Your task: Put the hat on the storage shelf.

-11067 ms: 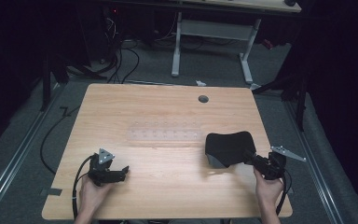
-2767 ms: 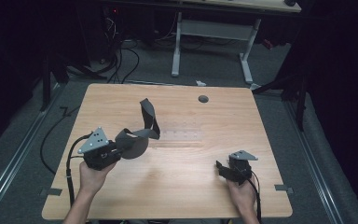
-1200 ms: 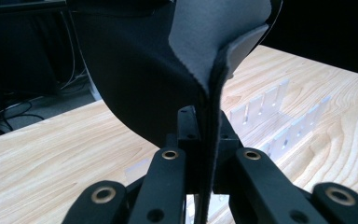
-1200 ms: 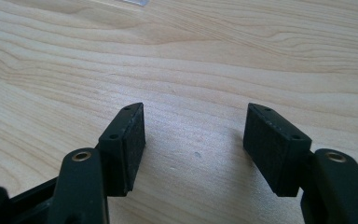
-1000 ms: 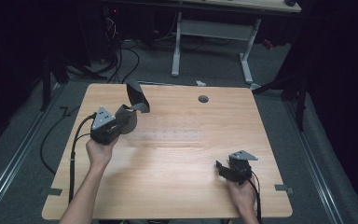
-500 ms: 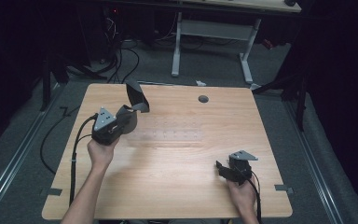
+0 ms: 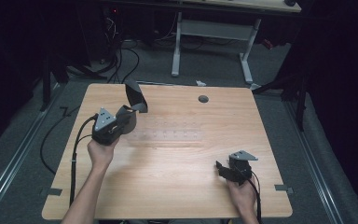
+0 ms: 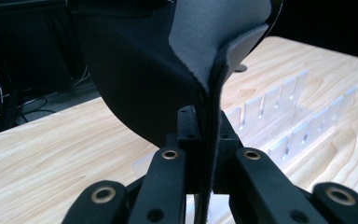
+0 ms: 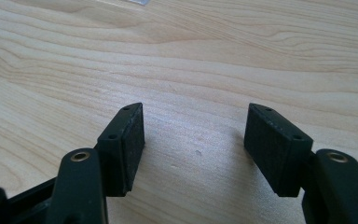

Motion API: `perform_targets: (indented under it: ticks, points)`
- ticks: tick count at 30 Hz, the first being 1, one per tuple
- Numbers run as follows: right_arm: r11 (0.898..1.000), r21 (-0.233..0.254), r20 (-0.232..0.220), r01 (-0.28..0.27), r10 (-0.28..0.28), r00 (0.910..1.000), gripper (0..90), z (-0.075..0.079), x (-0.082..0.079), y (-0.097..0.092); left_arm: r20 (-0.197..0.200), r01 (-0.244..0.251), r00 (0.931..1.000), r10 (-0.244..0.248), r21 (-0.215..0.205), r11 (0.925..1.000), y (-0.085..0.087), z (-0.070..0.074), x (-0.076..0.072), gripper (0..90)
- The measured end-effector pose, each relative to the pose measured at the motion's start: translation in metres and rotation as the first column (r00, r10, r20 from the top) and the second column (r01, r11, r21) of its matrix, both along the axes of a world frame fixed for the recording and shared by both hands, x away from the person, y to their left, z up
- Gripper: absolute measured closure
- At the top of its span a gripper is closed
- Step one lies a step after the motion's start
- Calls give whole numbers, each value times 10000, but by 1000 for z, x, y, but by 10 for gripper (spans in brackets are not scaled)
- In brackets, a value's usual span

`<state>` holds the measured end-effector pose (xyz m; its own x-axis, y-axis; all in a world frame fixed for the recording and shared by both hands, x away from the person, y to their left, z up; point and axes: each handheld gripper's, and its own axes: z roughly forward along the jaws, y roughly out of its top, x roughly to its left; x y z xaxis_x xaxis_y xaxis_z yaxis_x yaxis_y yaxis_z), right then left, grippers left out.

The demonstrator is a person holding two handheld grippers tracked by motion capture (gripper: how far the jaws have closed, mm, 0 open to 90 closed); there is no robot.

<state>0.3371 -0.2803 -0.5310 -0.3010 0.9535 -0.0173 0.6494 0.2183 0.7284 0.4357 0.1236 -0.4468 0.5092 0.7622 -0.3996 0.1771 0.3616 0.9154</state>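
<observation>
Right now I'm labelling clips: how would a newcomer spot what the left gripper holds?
Find the wooden table, then its far left corner. There the left gripper pinches a curved black pad by its edge, holding it above the clear slotted rack; it is the one dark, soft thing there.

Showing black and grey on the cloth (image 8: 168,70), pale wood grain across the table (image 7: 177,186), black on both claws.
</observation>
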Motion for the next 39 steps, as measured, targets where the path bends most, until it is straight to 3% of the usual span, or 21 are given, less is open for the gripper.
perform_targets:
  ticks: [6, 13, 20, 25, 30, 34, 39]
  points:
    - [10000, 1, 0, 0, 0, 10000, 382, 0, 0, 0, 5, 30, 10000, -30, 123, 9999, -1, -4, 0, 861]
    - [10000, 1, 1, 2, -2, 10000, 382, 0, 0, 0, -206, -12, 9998, 12, -9, 10000, -3, -14, 1, 861]
    - [10000, -1, 2, 1, -1, 10000, 382, 0, 0, 0, -581, -41, 9983, 37, -60, 10000, -2, -27, 1, 860]
    - [10000, -1, 1, 2, -2, 10000, 382, 0, 0, 0, -870, -58, 9962, 16, -483, 9988, 3, -29, -1, 851]
    - [10000, -1, 4, 3, -3, 10000, 382, 0, 0, 0, -1135, -110, 9935, 75, -303, 9995, 6, -32, -4, 844]
    - [10000, -6, 5, 1, -1, 10000, 382, 0, 0, 0, -1481, -143, 9889, 83, -394, 9991, 9, -33, -5, 839]
    - [10000, -7, 3, 1, -1, 10000, 382, 0, 0, 0, -1708, -462, 9846, 384, -420, 9981, 15, -32, -6, 711]
